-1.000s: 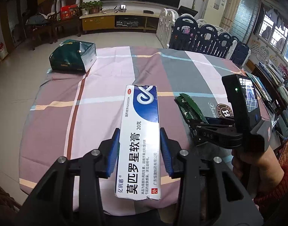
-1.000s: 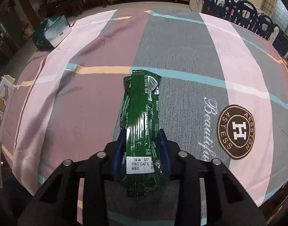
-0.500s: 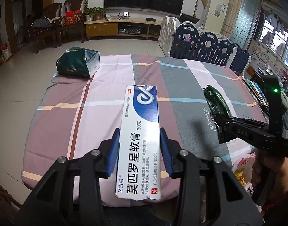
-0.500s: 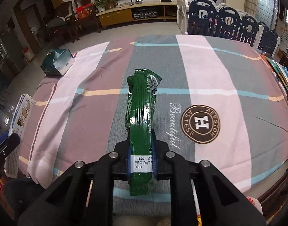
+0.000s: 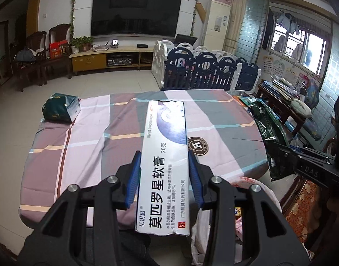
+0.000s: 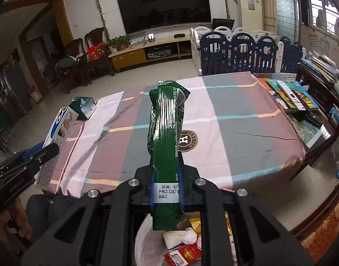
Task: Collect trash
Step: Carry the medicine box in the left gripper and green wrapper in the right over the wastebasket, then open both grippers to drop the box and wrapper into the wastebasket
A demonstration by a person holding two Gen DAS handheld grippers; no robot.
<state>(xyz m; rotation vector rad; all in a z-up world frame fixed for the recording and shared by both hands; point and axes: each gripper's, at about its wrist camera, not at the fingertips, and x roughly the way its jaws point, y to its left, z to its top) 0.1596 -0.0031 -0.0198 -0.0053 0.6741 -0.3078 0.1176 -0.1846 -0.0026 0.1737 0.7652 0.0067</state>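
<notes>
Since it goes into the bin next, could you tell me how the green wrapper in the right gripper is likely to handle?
The green wrapper, pinched flat in the right gripper, looks creased and thin, so probably floppy and very light. Its glossy film may be slippery. It stands up past the pads, so it likely has some stiffness lengthwise.

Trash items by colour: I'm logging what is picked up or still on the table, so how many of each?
White and blue: 1, the ointment box in the left tool.
Green: 2, the snack wrapper in the right tool, and the green carton on the table.
Total: 3.
</notes>
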